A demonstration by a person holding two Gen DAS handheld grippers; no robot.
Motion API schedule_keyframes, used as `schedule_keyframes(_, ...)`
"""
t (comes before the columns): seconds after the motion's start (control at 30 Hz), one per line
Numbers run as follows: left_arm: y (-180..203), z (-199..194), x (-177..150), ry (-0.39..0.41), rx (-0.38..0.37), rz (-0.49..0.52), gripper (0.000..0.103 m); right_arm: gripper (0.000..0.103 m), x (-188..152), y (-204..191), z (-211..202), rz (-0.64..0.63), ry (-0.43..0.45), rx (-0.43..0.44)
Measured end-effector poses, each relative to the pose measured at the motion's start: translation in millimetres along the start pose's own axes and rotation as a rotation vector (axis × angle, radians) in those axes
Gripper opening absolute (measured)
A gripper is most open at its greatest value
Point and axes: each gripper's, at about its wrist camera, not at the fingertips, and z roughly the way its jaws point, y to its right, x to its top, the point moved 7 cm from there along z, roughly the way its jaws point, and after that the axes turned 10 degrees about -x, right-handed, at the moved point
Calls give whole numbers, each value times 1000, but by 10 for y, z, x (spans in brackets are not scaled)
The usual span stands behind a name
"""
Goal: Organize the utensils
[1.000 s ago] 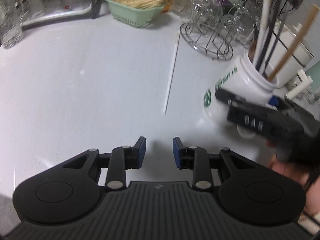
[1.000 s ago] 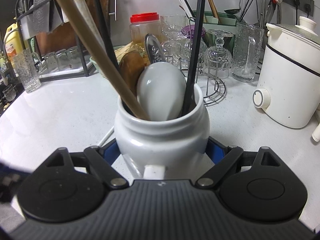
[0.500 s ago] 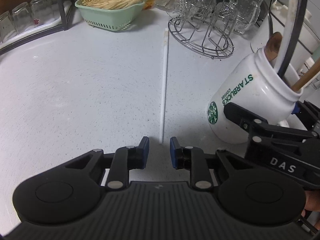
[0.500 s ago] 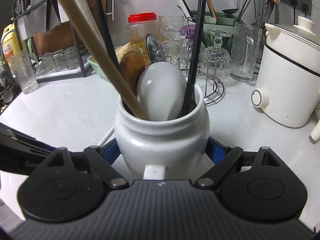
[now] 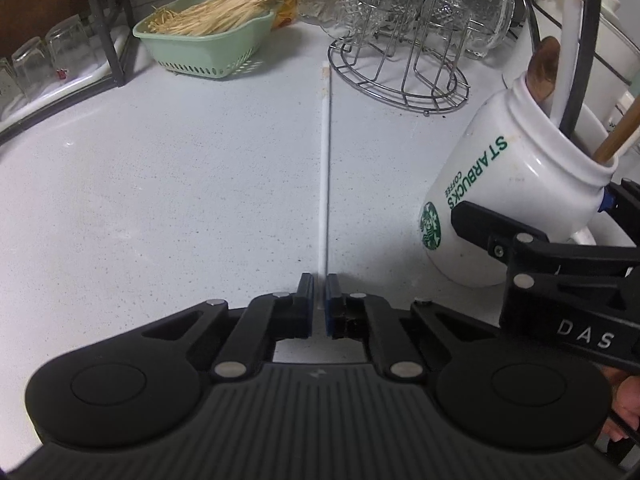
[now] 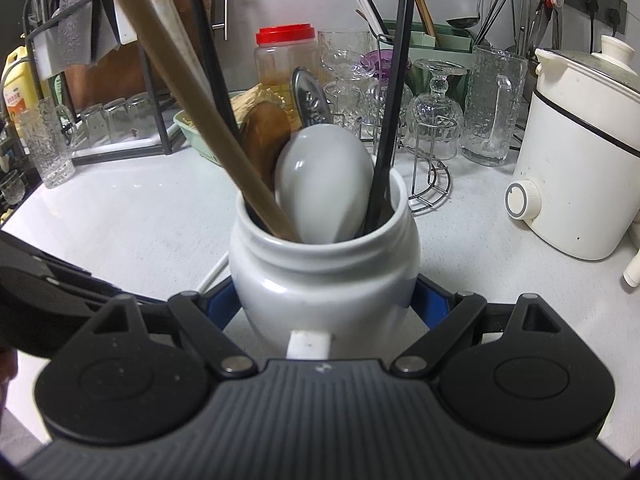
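A long white chopstick (image 5: pixel 325 152) lies on the pale counter, pointing away from me. My left gripper (image 5: pixel 320 280) is at its near end, and its jaws are closing with the blue pads touching the stick on both sides. To the right stands a white Starbucks mug (image 5: pixel 516 168) tilted toward the right. It holds a wooden spoon, a grey spoon (image 6: pixel 324 184), a tan stick and black chopsticks. My right gripper (image 6: pixel 324 300) is shut on the mug (image 6: pixel 324 272), one pad on each side of its body; its black fingers (image 5: pixel 492 224) show in the left wrist view.
A green basket of thin wooden sticks (image 5: pixel 208 40) sits at the back. A wire rack with upturned glasses (image 5: pixel 400 76) stands behind the chopstick's far end. A white electric cooker (image 6: pixel 580 160) is at the right, a black dish rack with glasses (image 5: pixel 40 60) at the left.
The left gripper came down and forward over the chopstick's near end, and its jaws narrowed onto it. The right gripper and the mug held still.
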Motion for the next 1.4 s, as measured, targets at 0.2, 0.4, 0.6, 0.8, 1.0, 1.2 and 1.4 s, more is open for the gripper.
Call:
schedule_keyframes(0.2,18,-50,-92,-20,-28,-30,6,91,2,0,6,-1,0,1)
schedule_keyframes(0.4,38,-179,-276,-36,-24,-79,5,91,12,1,15,-6,-6,3)
schedule_keyframes(0.6,80,-406,-513,-37,-17,-117,4,91,20,1,23,-18,0,16)
schedule_keyframes(0.8,135,-598,-681,-4,-7,-156,4,91,21,15,32,-34,8,40)
schedule_keyframes(1.0,41,-443,-346,33,14,-164,15,91,14,34,26,-43,9,61)
schedule_keyframes(1.2,-8,-259,42,67,40,-87,29,91,28,42,24,-43,-17,65)
schedule_keyframes(1.4,3,-43,82,28,12,-56,28,91,14,59,15,-37,-26,63)
